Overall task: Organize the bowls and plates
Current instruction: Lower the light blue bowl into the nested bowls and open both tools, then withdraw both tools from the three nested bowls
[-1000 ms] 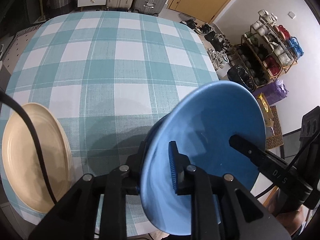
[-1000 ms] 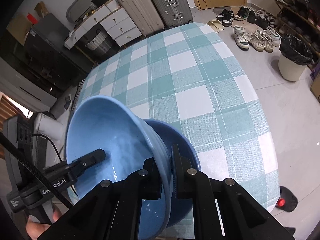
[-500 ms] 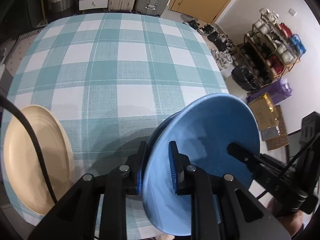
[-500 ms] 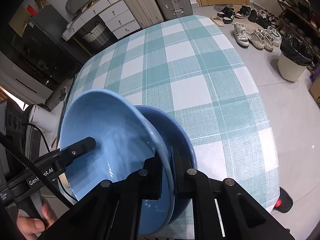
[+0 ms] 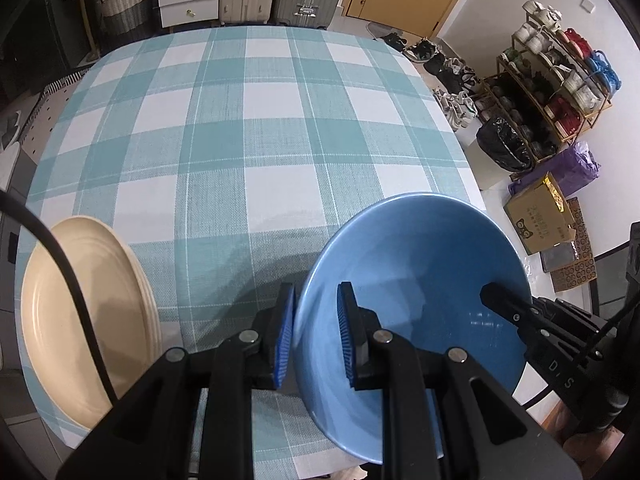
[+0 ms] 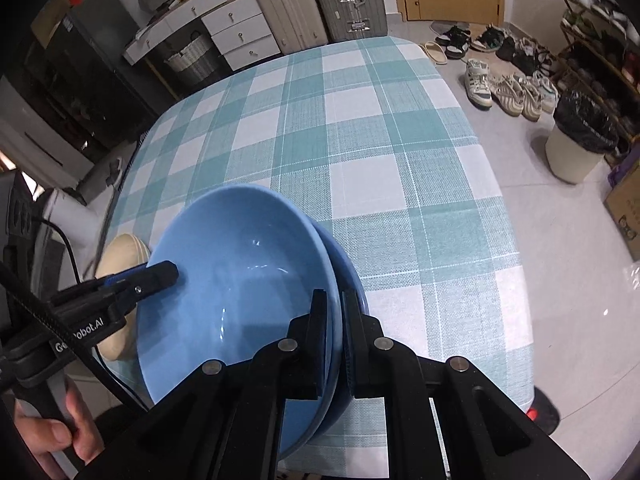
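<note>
A: Where are the bowls?

B: At the near edge of the bench (image 5: 280,128), which wears a teal-and-white checked cloth. A light blue bowl (image 5: 420,280) sits tilted inside a darker blue bowl (image 6: 352,280); in the right wrist view only a crescent of the darker one shows behind the lighter rim.

A: What about the left gripper (image 5: 316,332)?

B: Its fingers straddle the left side of the light blue bowl's rim, one blue-ribbed pad outside the wall and one inside. The gap looks a little wider than the wall, and I cannot tell whether the pads actually press on it.

A: And the right gripper (image 6: 334,340)?

B: Clamped on the opposite side of the rim. Its fingers are nearly together, with the light blue bowl's thin wall pinched between them; the darker bowl's edge lies just beside the outer finger.

A: Anything else on the bench?

B: A stack of cream plates (image 5: 80,320) at the near left corner, apart from the bowls. In the right wrist view a hand (image 6: 52,436) grips the left tool's handle at the lower left.
</note>
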Motion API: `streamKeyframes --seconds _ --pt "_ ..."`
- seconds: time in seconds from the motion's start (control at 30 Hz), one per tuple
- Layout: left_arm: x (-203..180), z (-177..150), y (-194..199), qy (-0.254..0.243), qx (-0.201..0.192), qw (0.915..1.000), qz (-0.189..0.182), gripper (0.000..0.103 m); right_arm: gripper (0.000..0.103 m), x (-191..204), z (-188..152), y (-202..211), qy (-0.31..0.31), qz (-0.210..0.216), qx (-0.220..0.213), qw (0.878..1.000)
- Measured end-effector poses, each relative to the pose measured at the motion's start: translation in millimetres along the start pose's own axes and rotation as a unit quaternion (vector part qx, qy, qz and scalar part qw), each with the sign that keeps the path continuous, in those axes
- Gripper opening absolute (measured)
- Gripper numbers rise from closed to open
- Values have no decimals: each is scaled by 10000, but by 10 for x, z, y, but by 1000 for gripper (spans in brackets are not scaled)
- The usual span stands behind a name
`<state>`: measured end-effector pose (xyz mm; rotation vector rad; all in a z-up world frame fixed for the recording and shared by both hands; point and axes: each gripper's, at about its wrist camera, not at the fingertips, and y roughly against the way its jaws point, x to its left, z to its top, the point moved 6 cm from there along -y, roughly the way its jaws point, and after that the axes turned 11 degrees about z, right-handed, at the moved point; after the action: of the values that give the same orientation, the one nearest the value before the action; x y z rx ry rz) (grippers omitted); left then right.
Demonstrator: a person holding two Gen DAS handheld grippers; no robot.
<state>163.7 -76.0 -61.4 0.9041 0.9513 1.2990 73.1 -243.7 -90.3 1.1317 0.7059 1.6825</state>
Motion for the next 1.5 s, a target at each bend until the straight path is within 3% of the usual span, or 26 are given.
streamKeyframes --seconds 0.33,0.7,1.0,1.07,1.1,1.13,1.23,1.27,1.33,1.43,1.5 --pt "53 -38 42 15 -105 9999 56 19 8 92 -66 78 768 -406 -76 9962" --pt "89 -108 62 2 -127 9999 81 21 8 73 -106 72 1030 -742 -132 9918" --pt "111 -168 59 66 -127 9999 11 22 9 81 -77 113 1070 -737 -234 9912" --pt "126 -174 101 78 -233 9997 15 24 13 85 -55 189 1047 -758 -413 9907" --pt "136 -174 120 92 -285 9995 26 33 19 90 -41 234 1024 -744 -536 9905" --pt "151 -176 156 127 -373 9992 59 48 29 103 -31 295 979 -687 -715 9902" --pt "186 -196 294 213 -739 9969 178 51 55 202 -59 467 1005 -498 -1272 9855" --pt "183 -211 337 195 -866 9958 208 52 58 252 -84 534 1059 -487 -1518 9815" --pt "167 -239 374 110 -1017 9943 297 61 82 361 -154 600 1189 -355 -1818 9755" --pt "132 -277 419 -58 -1265 9908 470 73 84 530 -285 584 1440 -317 -1946 9697" --pt "119 -306 468 -121 -1470 9879 477 74 84 619 -361 593 1633 -387 -2089 9634"
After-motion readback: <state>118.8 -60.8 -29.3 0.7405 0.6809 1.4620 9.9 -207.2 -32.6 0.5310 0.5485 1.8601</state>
